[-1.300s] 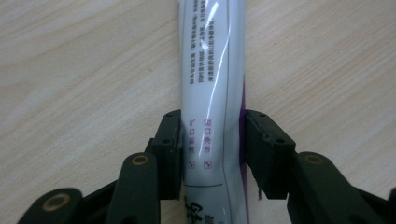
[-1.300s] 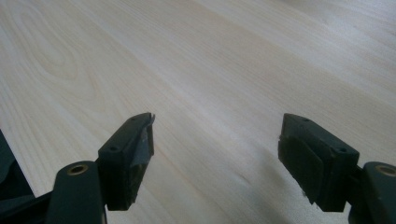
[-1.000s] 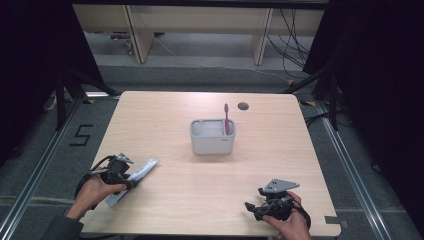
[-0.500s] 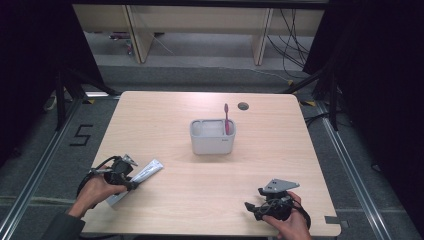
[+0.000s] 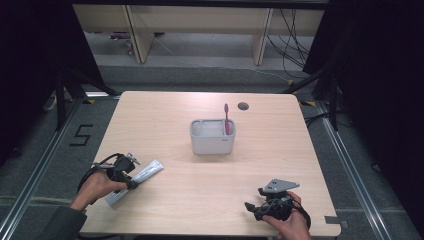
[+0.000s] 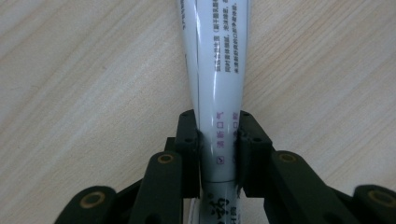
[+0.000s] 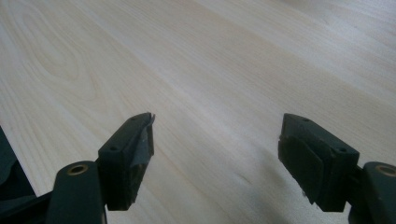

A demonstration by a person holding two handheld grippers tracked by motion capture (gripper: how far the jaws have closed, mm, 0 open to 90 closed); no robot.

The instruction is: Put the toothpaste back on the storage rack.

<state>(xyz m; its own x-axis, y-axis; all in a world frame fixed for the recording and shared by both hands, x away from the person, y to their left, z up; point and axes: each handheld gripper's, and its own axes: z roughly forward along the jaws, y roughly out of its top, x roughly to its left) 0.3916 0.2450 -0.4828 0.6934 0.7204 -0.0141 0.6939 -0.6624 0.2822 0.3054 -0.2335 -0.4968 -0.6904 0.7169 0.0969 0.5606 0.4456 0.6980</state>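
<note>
- Left claw (image 6: 218, 149): clamped on a white toothpaste tube (image 6: 217, 70), jaws pressing both its sides.
- Tube lies on the table (image 5: 165, 125), lower left of the high view.
- Right claw (image 7: 215, 154): jaws wide apart, holding nothing, lower right of the high view.

White tube (image 6: 219, 70) with black and purple print, pinched between black jaws. Pale wood-grain table (image 5: 165, 125). Light grey holder (image 5: 212, 136) at centre, magenta toothbrush (image 5: 226, 119) at its right end. Black right gripper (image 5: 255, 207) topped by a grey plate.
</note>
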